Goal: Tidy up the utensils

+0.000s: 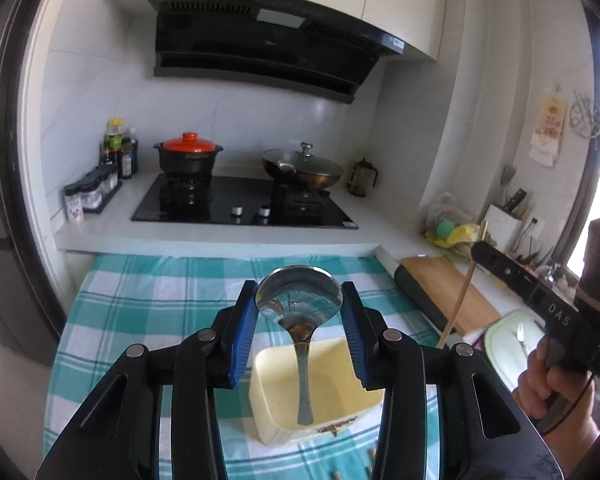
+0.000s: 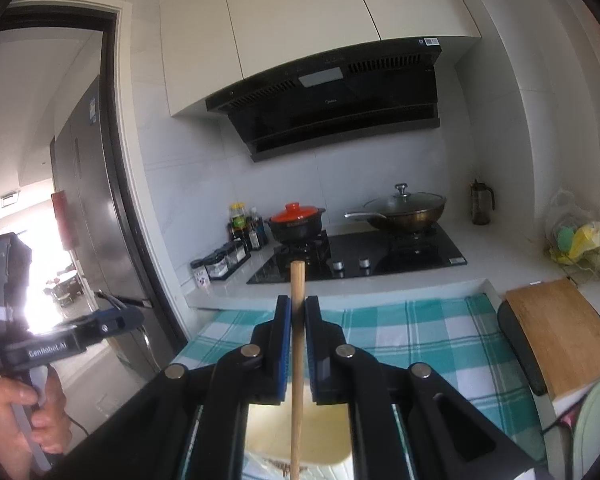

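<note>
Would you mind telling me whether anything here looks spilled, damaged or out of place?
Nothing stands out. The left claw holds a metal spoon by its bowl above the cream box, and the right claw grips a wooden stick upright. No spills show.

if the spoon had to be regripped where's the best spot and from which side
Probably the narrow handle, jaws closing across its width from either side. The spoon hangs bowl-up over the yellow box, and the round, slick bowl offers the left gripper poorer purchase.

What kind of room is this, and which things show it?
Most likely a home kitchen: a black gas hob carries a red-lidded pot and a lidded wok, beneath a range hood.
</note>
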The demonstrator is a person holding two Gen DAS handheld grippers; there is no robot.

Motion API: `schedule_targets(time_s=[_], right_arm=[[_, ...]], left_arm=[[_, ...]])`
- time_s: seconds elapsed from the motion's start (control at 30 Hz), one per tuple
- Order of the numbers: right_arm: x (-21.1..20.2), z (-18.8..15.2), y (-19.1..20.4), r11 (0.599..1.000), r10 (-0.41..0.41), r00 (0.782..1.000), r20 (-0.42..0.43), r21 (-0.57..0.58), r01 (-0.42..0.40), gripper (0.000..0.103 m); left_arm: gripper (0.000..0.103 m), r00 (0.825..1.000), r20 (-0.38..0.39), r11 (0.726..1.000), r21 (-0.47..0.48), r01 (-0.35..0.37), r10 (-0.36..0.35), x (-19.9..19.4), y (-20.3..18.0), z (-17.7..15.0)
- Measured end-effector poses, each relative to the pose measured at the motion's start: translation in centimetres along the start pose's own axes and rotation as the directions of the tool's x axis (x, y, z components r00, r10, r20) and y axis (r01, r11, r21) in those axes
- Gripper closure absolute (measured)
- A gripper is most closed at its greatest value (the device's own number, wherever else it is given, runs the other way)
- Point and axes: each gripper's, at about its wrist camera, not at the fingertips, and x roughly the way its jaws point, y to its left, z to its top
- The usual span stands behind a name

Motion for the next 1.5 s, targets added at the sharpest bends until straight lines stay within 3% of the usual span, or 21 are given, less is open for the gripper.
schedule_targets(time_s=[0.2, 0.33, 0.43, 0.63, 0.7, 0.77, 0.8, 0.83, 1.0, 1.1, 1.33, 1.5], right_arm=[[6.8, 0.0, -1.0, 0.999, 0.018, 1.000, 0.022, -0.042, -0.017, 0.096], [11.8, -2.7, -2.4, 0.999, 0.018, 0.996, -0.093, -0.049, -0.022, 0.096], [14.7, -5.0, -3.5, 0.999, 0.027, 0.980, -0.196, -0.021, -0.032, 0.096], [17.3, -7.8, -4.9, 1.000, 0.020, 0.950, -0.313, -0.004, -0.022, 0.094], [17.6, -8.5, -4.8, 1.000, 0.001, 0.942, -0.335, -0.014, -0.006, 0.091], [17.6, -8.9, -4.9, 1.000, -0.014, 0.935, -0.353, -0.011, 0.011, 0.069], [17.3, -9.0, -5.0, 1.000, -0.016, 0.937, -0.350, -0.003, 0.016, 0.050], [16.9, -9.0, -5.1, 1.000, -0.015, 0.941, -0.338, 0.003, 0.017, 0.045], [13.4, -8.9, -5.0, 0.999, -0.045, 0.945, -0.325, -0.038, 0.034, 0.038], [10.3, -9.4, -4.6, 0.994, -0.096, 0.932, -0.349, -0.090, 0.068, 0.030], [1.8, -12.7, -4.3, 0.968, -0.238, 0.884, -0.402, -0.178, 0.179, 0.019], [-4.4, -16.2, -4.1, 0.952, -0.300, 0.858, -0.417, -0.195, 0.238, 0.019]], left_arm=[[0.062, 0.997, -0.078, 1.000, -0.001, -0.010, 0.010, 6.6, 0.0, -0.6], [0.062, 0.985, -0.175, 1.000, -0.009, -0.013, 0.011, 11.2, 0.3, -2.6], [0.062, 0.974, -0.228, 1.000, -0.009, -0.018, 0.016, 13.8, 0.4, -3.9], [0.061, 0.955, -0.293, 0.999, -0.010, -0.044, 0.039, 16.9, 0.8, -5.6], [0.052, 0.954, -0.297, 0.999, -0.013, -0.047, 0.041, 17.0, 1.1, -5.8], [0.036, 0.959, -0.281, 0.999, -0.017, -0.051, 0.044, 16.5, 1.4, -5.8], [0.029, 0.962, -0.269, 0.998, -0.021, -0.054, 0.046, 15.9, 1.5, -5.8], [0.028, 0.966, -0.256, 0.998, -0.022, -0.052, 0.045, 15.3, 1.6, -5.8], [0.014, 0.976, -0.195, 0.996, 0.022, -0.090, 0.093, 10.0, 2.1, -6.5], [0.006, 0.978, -0.157, 0.990, 0.057, -0.131, 0.138, 5.5, 2.3, -7.9], [0.001, 0.958, -0.080, 0.958, 0.106, -0.268, 0.276, -4.7, 1.8, -13.6], [0.001, 0.939, -0.088, 0.941, 0.097, -0.323, 0.332, -8.6, 1.0, -18.5]])
